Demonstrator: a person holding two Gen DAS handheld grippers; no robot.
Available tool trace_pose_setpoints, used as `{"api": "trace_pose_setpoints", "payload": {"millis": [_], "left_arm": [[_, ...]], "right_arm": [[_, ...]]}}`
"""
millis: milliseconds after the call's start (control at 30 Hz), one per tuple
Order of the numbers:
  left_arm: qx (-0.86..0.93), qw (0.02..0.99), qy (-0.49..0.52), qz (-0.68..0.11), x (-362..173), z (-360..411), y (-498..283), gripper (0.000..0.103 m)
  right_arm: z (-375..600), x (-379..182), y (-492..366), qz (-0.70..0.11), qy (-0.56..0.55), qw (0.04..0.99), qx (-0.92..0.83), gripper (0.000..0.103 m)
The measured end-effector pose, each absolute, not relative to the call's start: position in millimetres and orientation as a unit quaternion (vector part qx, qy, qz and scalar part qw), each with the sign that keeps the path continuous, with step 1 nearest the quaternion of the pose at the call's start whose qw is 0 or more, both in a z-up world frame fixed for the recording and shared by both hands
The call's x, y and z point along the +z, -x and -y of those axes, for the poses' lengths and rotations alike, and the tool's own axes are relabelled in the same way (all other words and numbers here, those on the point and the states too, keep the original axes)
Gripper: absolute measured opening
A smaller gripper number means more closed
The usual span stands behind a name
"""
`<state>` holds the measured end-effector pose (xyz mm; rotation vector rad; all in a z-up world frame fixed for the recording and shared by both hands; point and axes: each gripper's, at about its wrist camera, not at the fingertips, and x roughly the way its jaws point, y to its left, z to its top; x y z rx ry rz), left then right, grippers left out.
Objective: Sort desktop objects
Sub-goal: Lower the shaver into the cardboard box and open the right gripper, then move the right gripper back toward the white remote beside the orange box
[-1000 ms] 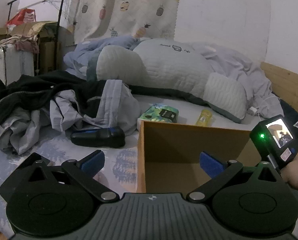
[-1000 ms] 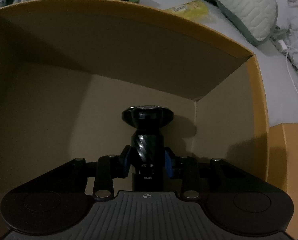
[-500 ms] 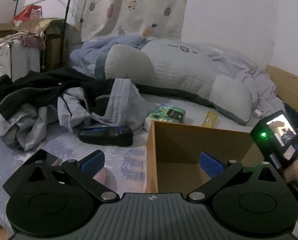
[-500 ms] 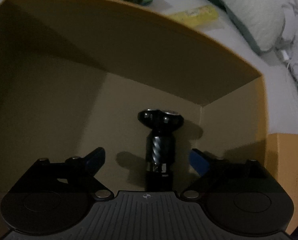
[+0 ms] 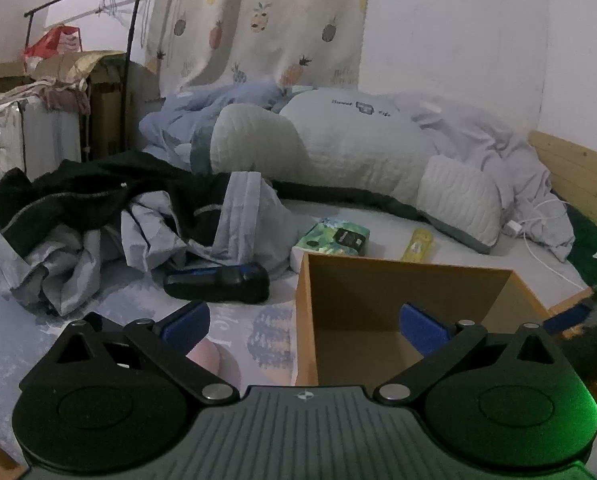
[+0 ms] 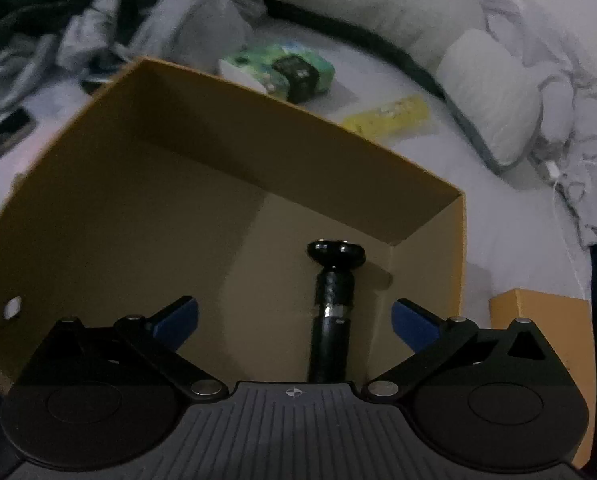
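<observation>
Item 1, black shaver (image 6: 332, 304): lying in the cardboard box (image 6: 146, 152), released; right gripper (image 6: 294, 320) jaws just opened wide, left gripper (image 5: 304, 324) open, empty; withdraw clear of the rim.

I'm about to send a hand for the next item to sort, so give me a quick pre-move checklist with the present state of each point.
1. Right gripper free of the black shaver: ok; its jaws have just been opening and now stand wide, pads clear of it.
2. Shaver inside the cardboard box: ok, lying on the floor near the far right corner.
3. Left gripper empty and open: ok.
4. Next items in view: ok; black case, green tissue pack and yellow packet lie on the bed outside the box.
5. Room left in the box: ok.
6. Black case free of the crumpled clothes: cannot tell.
</observation>
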<state>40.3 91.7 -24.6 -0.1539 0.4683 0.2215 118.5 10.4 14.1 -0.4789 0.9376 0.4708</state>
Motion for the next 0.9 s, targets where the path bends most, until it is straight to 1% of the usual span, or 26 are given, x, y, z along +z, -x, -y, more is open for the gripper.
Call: {"api": "trace_pose_setpoints", "payload": {"millis": [500, 600, 767, 900], "left_arm": [[0.085, 0.971, 0.037, -0.221, -12, -66, -30, 0.103], [0.076, 0.971, 0.037, -0.225, -11, -60, -28, 0.103], [0.062, 0.974, 0.023, -0.219, -8, -48, -22, 0.103], [0.039, 0.976, 0.013, -0.212, -7, -37, -18, 0.103]], "right_arm": [[54, 77, -35, -0.35, 0.128, 0.904, 0.209, 0.103], [68, 84, -20, -0.329, 0.13, 0.915, 0.195, 0.103], [87, 82, 1, -0.278, 0.179, 0.934, 0.138, 0.103], [108, 77, 12, -0.255, 0.173, 0.943, 0.125, 0.103]]}}
